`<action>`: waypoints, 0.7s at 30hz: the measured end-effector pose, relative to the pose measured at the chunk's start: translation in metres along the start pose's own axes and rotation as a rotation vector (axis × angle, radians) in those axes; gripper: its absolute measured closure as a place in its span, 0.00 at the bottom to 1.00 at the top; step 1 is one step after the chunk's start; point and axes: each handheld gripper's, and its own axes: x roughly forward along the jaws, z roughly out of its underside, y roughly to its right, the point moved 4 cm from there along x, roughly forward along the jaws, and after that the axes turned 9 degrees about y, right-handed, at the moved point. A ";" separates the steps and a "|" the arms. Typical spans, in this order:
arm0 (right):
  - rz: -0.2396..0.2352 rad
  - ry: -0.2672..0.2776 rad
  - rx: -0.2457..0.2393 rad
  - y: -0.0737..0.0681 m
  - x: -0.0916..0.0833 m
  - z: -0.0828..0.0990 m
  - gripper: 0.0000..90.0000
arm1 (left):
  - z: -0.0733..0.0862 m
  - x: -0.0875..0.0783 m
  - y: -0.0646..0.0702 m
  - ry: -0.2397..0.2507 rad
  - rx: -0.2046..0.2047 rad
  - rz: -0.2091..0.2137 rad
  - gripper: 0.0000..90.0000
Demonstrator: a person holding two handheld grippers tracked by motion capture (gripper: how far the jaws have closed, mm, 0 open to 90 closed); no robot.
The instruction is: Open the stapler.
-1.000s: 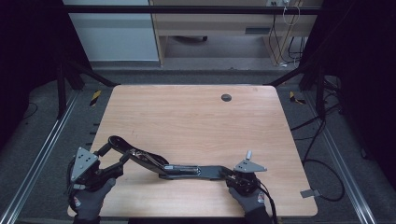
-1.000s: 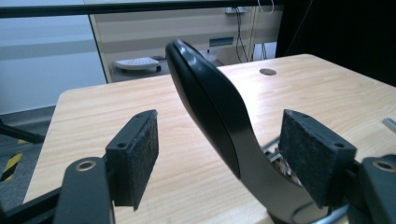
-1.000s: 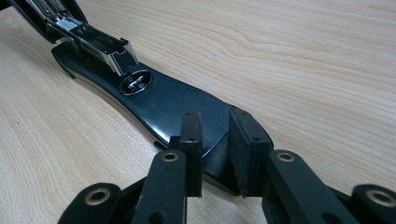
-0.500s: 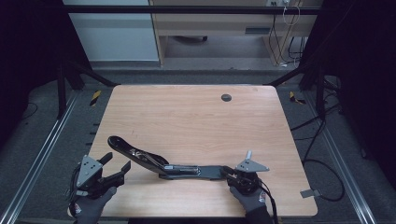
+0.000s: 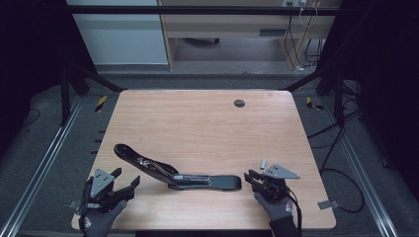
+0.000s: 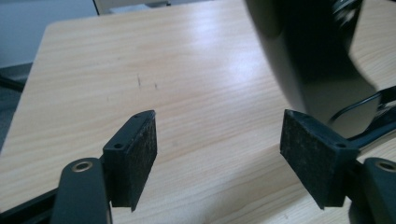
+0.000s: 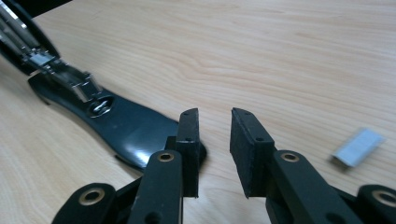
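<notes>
High view shows an opened stapler (image 5: 178, 174) lying near the tabletop's (image 5: 197, 123) front edge, released, both tools — left (image 5: 123, 186), right (image 5: 253, 178) — open and empty, staples (image 7: 357, 147) not yet loaded.

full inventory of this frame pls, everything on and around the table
stapler: 1, black with metal inner parts, swung open flat on the near half of the table, between the two tools
staple strip: 1, silver, on the table by the right tool
table: 1, light wood top with a dark round grommet near the far edge
cabinet: 1, pale, on the floor beyond the table
cables: several, black, on the floor to the right
left tool: 1, black, near left corner, jaws wide open, nothing between them
right tool: 1, black, just off the stapler's base end, jaws part open and just been opening, nothing between them
gloved hands: 2, dark, at the near edge
</notes>
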 end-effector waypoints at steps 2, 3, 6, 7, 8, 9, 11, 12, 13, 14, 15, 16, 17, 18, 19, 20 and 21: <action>0.019 0.005 0.007 0.007 -0.006 -0.002 0.82 | 0.006 0.003 -0.002 -0.016 -0.008 -0.009 0.31; 0.031 0.008 0.009 0.011 -0.008 -0.003 0.82 | 0.008 0.005 -0.002 -0.021 -0.006 -0.011 0.31; 0.064 -0.001 0.013 0.022 -0.015 -0.004 0.82 | 0.012 0.008 -0.004 -0.029 -0.014 -0.019 0.32; 0.074 -0.004 0.011 0.025 -0.017 -0.004 0.82 | 0.013 0.008 -0.005 -0.025 -0.024 -0.025 0.33; 0.086 -0.007 0.008 0.029 -0.019 -0.004 0.82 | 0.014 0.008 -0.006 -0.023 -0.028 -0.032 0.34; 0.095 -0.010 0.010 0.032 -0.022 -0.003 0.82 | 0.015 0.009 -0.007 -0.028 -0.034 -0.036 0.34; 0.112 -0.021 0.010 0.040 -0.026 -0.001 0.81 | 0.017 0.009 -0.010 -0.025 -0.033 -0.051 0.35; 0.126 -0.027 0.005 0.044 -0.028 0.000 0.81 | 0.018 0.010 -0.011 -0.029 -0.035 -0.059 0.36; 0.138 -0.032 0.009 0.048 -0.030 0.000 0.81 | 0.019 0.010 -0.012 -0.028 -0.033 -0.069 0.37; 0.148 -0.034 0.014 0.052 -0.032 0.001 0.81 | 0.019 0.010 -0.013 -0.023 -0.035 -0.076 0.38; 0.158 -0.035 0.016 0.055 -0.034 0.000 0.81 | 0.019 0.010 -0.014 -0.025 -0.039 -0.079 0.38; 0.167 -0.038 0.025 0.058 -0.036 0.000 0.80 | 0.020 0.010 -0.015 -0.024 -0.044 -0.085 0.38; 0.179 -0.039 0.029 0.062 -0.037 0.000 0.80 | 0.020 0.010 -0.016 -0.023 -0.040 -0.089 0.39; 0.187 -0.045 0.030 0.065 -0.037 -0.001 0.80 | 0.021 0.010 -0.016 -0.025 -0.041 -0.089 0.40; 0.191 -0.047 0.033 0.066 -0.037 -0.001 0.80 | 0.021 0.011 -0.016 -0.027 -0.045 -0.089 0.41; 0.195 -0.051 0.036 0.068 -0.036 -0.001 0.80 | 0.022 0.011 -0.017 -0.028 -0.042 -0.095 0.41; 0.197 -0.053 0.037 0.069 -0.035 -0.002 0.80 | 0.023 0.011 -0.018 -0.032 -0.040 -0.105 0.42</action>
